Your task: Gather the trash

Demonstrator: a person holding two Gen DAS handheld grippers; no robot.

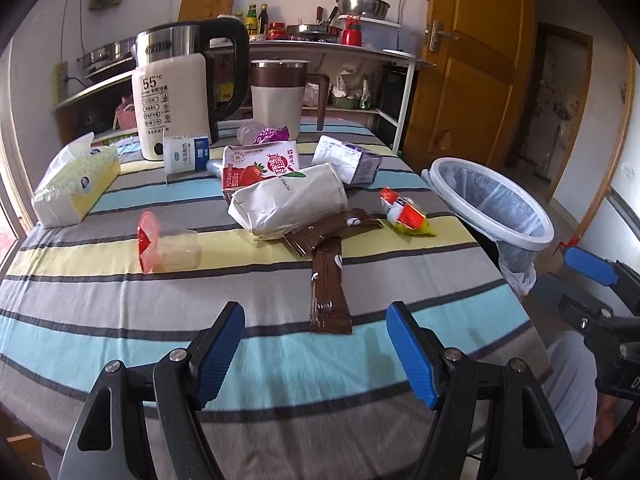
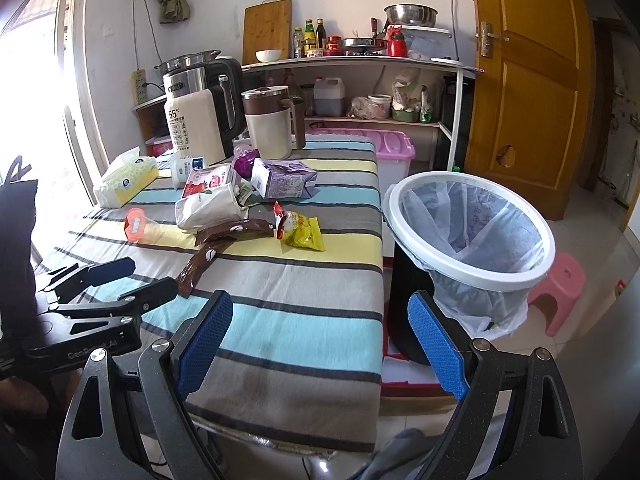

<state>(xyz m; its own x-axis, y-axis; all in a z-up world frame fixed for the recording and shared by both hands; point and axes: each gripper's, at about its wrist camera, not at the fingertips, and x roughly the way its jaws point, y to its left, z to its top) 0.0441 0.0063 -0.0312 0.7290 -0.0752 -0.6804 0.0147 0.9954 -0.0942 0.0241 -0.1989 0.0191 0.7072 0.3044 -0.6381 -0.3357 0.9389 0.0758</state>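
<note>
your left hand-held gripper is spread wide and empty, level above the near edge of the striped surface, aimed at the brown wrapper. your right hand-held gripper is likewise spread and empty, straddling the surface's corner and the lined trash bin just beside it. only the right view shows the pink storage box and pink stool. the trash lies mid-surface: white bag, yellow snack packet, overturned plastic cup.
</note>
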